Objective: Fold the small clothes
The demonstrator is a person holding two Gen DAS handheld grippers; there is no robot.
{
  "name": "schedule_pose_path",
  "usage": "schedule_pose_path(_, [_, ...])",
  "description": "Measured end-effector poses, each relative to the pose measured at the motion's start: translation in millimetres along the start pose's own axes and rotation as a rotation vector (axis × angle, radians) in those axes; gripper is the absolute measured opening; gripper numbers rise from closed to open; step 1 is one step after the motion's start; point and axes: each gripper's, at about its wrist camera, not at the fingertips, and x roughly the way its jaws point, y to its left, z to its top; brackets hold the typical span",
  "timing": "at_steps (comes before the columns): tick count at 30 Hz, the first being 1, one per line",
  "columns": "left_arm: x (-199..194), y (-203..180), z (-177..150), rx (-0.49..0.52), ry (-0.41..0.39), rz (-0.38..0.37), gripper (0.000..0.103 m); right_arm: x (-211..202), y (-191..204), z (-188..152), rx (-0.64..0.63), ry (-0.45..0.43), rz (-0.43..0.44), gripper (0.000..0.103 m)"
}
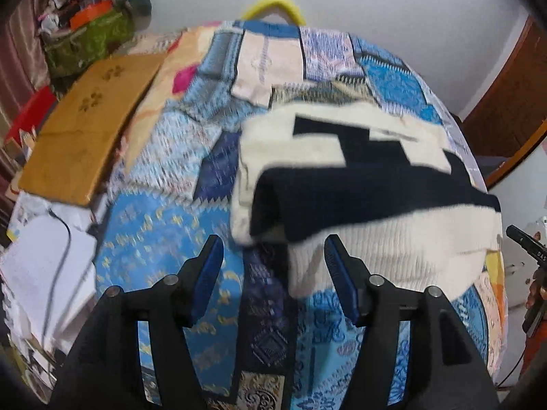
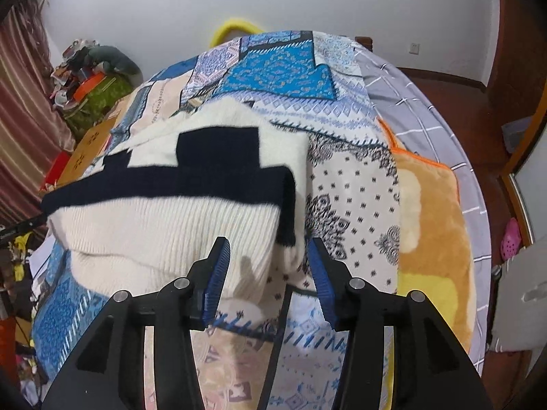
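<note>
A folded cream-and-navy sweater [image 1: 359, 184] lies on the patchwork bedspread [image 1: 164, 232]. The left gripper [image 1: 273, 270] points steeply down, jaws apart and empty – the sweater's near edge lies at 12 o'clock, just beyond its tips. The right gripper [image 2: 268, 266] is angled likewise, jaws parted, nothing pinched. A cardboard box [image 1: 85, 130] sits at 10 o'clock; an orange blanket [image 2: 430, 225] lies at 3 o'clock of the sweater.

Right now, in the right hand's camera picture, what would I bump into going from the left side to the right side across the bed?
Striped curtain → cream and navy sweater → black-and-white patterned patch of the bedspread → orange fluffy blanket → grey checked sheet → pink shoe on the floor.
</note>
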Motion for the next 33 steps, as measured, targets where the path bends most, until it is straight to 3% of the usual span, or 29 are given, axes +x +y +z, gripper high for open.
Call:
schedule_pose_path(7, [26.7,-2.0,-19.0,-0.014,0.082,-0.017,0.061,11.3,5.6,-11.8,-0.001,0.024,0.019,0.044])
schedule_pose_path(15, [43.9,-24.0,-19.4,0.027,0.099,-0.055,0.061,34.0,-3.7,-20.0,0.065,0.062,0.041,0.044])
schedule_pose_path(19, [53.7,-32.6,-20.2,0.055,0.116,-0.037,0.058,36.2,-2.9,-19.5,0.065,0.056,0.053,0.044])
schedule_pose_path(22, [55.4,-37.1,-20.0,0.086,0.108,-0.022,0.049,39.4,0.0,-19.1,0.053,0.061,0.061,0.042])
schedule_pose_path(24, [54.3,-37.9,-19.5,0.090,0.105,-0.030,0.034,41.1,4.2,-19.4,0.030,0.062,0.048,0.038])
schedule_pose_path(27, [54.2,-36.7,-18.1,0.091,0.104,-0.027,0.020,42.5,7.2,-18.7,0.013,0.067,0.042,0.030])
schedule_pose_path(29, [51.3,-36.3,-17.7,0.091,0.090,-0.038,0.014,42.3,7.2,-18.0,0.013,0.070,0.051,0.024])
schedule_pose_path(30, [49.6,-36.4,-17.7,0.093,0.084,-0.038,0.010,41.6,7.4,-17.7,0.014,0.072,0.069,0.015])
schedule_pose_path(33, [42.2,-35.9,-16.8,0.088,0.066,-0.050,0.008,37.6,11.2,-16.1,0.000,0.066,0.083,0.010])
